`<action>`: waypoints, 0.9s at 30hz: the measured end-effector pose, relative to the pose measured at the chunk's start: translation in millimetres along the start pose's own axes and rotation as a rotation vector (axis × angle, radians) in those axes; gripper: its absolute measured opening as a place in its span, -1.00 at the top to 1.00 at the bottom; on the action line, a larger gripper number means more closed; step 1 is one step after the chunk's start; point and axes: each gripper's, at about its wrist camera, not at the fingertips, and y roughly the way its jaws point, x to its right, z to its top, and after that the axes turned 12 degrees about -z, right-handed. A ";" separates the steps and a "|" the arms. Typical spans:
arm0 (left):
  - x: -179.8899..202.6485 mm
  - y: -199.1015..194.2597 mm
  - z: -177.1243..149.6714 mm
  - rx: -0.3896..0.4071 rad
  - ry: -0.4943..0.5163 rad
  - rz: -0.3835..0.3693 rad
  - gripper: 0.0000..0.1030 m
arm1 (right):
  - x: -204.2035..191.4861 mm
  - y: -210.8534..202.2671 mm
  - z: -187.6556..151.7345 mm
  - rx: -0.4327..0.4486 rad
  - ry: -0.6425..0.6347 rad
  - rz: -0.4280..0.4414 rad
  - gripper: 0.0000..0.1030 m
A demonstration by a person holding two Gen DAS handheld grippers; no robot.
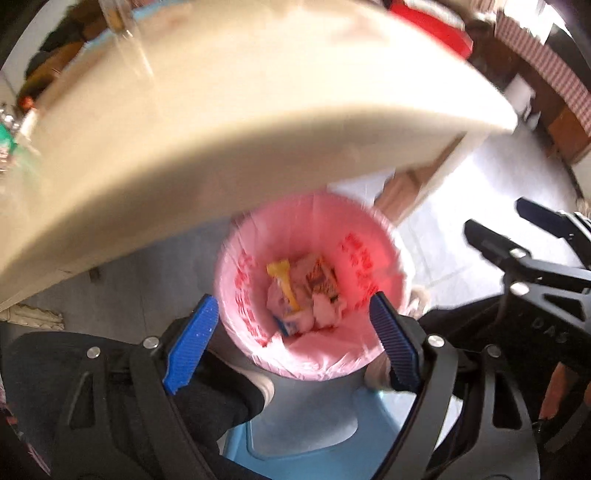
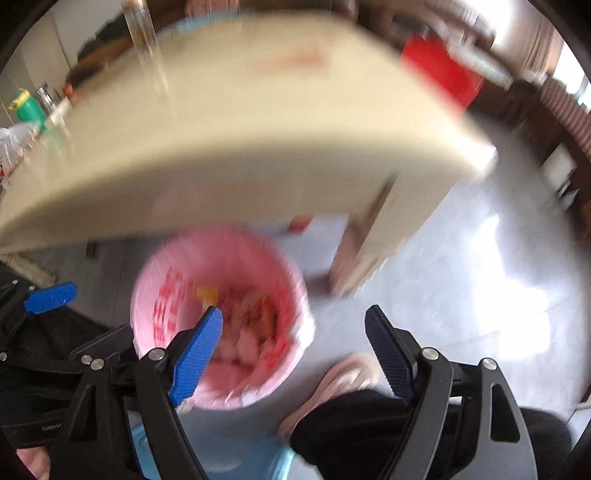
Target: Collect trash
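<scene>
Trash: wrappers [image 1: 306, 295] inside pink-lined bin [image 1: 373, 236].
Left gripper [image 1: 295, 339]: spread wide above bin, holding nothing.
Right gripper [image 2: 295, 343]: spread, empty, beside bin.

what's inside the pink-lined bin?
The pink-lined bin holds a yellow wrapper, an orange printed packet and crumpled white scraps. Anything beneath that pile is covered.

A cream table [image 2: 258, 122] fills the upper view, with a clear glass [image 2: 142, 29] and a green bottle [image 2: 27, 109] on its far side. Beyond its corner sits something red [image 2: 439, 70]. A light blue stool [image 1: 317, 439] stands on the pale grey floor [image 2: 461, 280].
</scene>
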 end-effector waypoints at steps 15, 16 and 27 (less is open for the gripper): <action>37.4 -211.3 3.5 0.545 -0.021 0.160 -0.88 | 37.6 -202.1 32.4 0.517 0.195 0.035 -0.86; 43.4 -220.9 0.7 0.569 -0.012 0.190 -0.88 | 36.6 -209.3 30.4 0.531 0.203 0.033 -0.86; 51.2 -251.0 -14.3 0.576 -0.065 0.194 -0.88 | 36.2 -275.7 12.4 0.632 0.204 -0.039 -0.86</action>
